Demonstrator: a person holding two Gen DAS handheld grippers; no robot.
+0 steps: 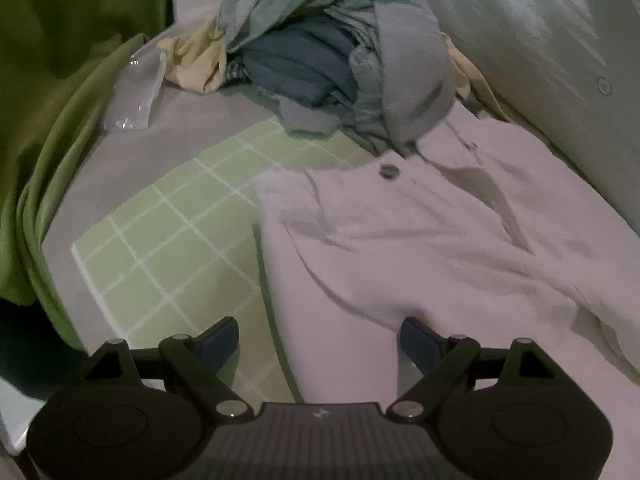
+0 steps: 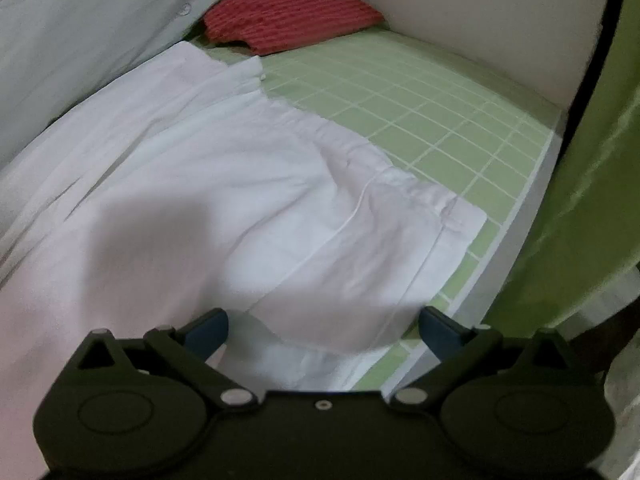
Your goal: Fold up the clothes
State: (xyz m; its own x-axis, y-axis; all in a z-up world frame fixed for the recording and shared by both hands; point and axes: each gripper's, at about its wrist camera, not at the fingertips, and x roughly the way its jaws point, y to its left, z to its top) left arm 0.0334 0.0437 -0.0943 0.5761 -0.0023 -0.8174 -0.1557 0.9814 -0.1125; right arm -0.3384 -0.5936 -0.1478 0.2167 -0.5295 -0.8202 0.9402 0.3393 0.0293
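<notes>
White shirt lies flat on the green checked mat; left claw and right claw both gape wide above it, holding nothing.

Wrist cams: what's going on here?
A person with a gripper in each hand is folding clothes. A white garment lies spread on the green checked mat. The left gripper and right gripper are both open above it, holding nothing. A pile of unfolded clothes sits behind the garment in the left view; a red folded item lies at the far end of the mat in the right view.
</notes>
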